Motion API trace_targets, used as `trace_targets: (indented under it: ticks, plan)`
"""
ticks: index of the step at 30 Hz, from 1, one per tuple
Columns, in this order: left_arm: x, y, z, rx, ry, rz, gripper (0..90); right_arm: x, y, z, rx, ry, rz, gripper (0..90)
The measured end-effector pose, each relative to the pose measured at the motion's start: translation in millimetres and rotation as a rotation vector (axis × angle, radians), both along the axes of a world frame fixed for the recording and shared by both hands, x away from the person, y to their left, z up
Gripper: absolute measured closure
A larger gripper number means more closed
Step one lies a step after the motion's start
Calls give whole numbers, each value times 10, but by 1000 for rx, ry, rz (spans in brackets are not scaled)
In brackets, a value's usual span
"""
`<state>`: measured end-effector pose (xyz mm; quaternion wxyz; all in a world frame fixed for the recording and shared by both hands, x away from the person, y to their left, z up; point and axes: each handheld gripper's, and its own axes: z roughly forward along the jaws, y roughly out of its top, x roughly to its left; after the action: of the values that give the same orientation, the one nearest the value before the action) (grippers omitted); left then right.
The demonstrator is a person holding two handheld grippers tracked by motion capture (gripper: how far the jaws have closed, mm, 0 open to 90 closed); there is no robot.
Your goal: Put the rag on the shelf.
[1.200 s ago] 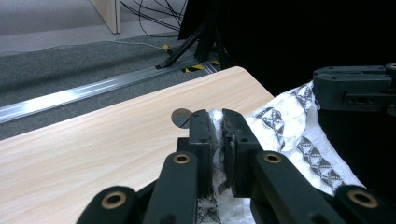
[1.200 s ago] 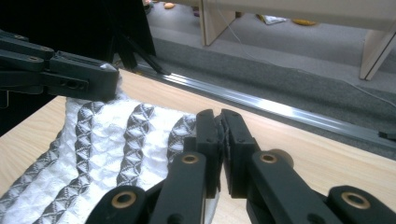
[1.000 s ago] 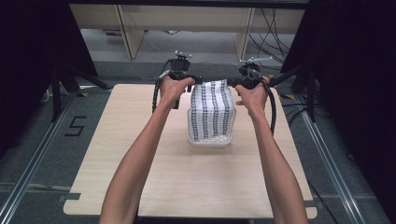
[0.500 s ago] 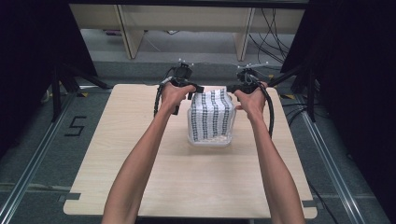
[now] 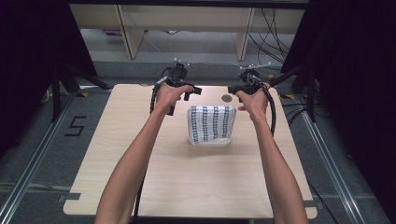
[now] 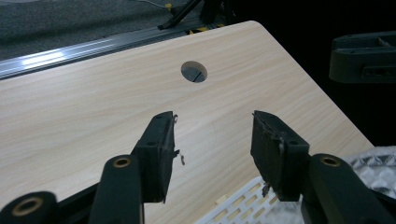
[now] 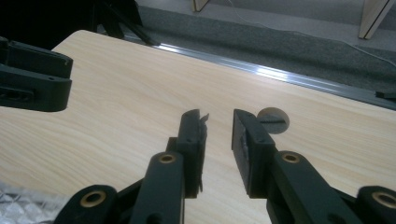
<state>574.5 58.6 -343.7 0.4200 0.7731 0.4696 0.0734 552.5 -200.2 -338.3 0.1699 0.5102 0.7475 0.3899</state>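
One pale wooden worktop holds one white plastic basket with slots, set near the middle toward the far side. One black-and-white patterned cloth drapes over the basket and hides most of it. One round hole sits near the far edge. There are two grippers. The left black gripper has its jaws wide apart, holding nothing. The right black gripper has its jaws a little apart, holding nothing. A shiny, crinkly thing at the corner is hard to make out.
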Motion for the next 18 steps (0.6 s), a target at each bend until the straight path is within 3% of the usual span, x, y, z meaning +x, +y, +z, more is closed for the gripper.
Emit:
trace_targets:
  ticks: [9, 16, 18]
  plan:
    - [-88, 38, 88, -5, -4, -15, 436, -40, -16, 54, -2, -5, 1, 685]
    - [-177, 87, 168, -7, -18, -17, 418, -65, -69, 94, 9, -38, 5, 622]
    - [-210, 107, 185, -1, -20, -15, 411, -88, -83, 115, 12, -26, 0, 606]
